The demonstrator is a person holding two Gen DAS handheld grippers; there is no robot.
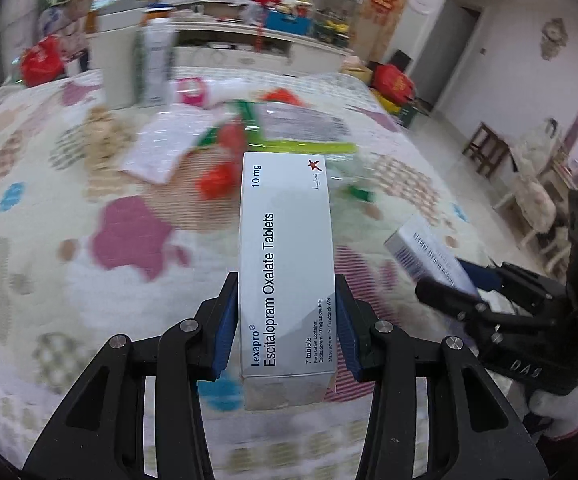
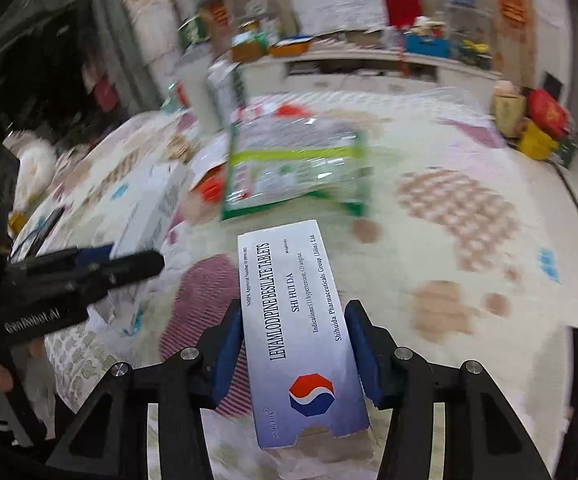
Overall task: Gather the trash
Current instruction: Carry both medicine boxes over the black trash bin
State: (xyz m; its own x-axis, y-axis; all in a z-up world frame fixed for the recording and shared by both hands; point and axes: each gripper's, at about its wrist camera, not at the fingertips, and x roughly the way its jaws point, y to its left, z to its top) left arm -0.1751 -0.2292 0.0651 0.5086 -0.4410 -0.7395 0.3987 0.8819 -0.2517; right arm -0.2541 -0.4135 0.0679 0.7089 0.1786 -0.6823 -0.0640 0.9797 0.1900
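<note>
The left tool [image 1: 287,316] has its two blue pads [image 1: 225,320] pressed against the long sides of a white pill box [image 1: 285,264] printed with "Lexapro", so the box sits lengthwise between the fingers, its far end reaching out well past the fingertips and its near end back toward the camera. It is carried above a patterned bed cover [image 1: 89,240] with pink, beige and blue patches. The right tool [image 2: 295,344] has a second box [image 2: 297,320], white fading to blue with a red and blue emblem, lying lengthwise between its pads; the left pad [image 2: 229,340] touches the box's edge, while at the right pad [image 2: 363,352] contact is hard to judge, so the grip looks narrow but not surely tight. That box's near flap is open. Each tool shows in the other's view, side by side and near each other. Farther off on the bed cover lies a heap of litter: a clear green-edged packet [image 2: 297,168], a red wrapper [image 1: 221,176] and a sheet of paper [image 1: 157,152], all blurred.
</note>
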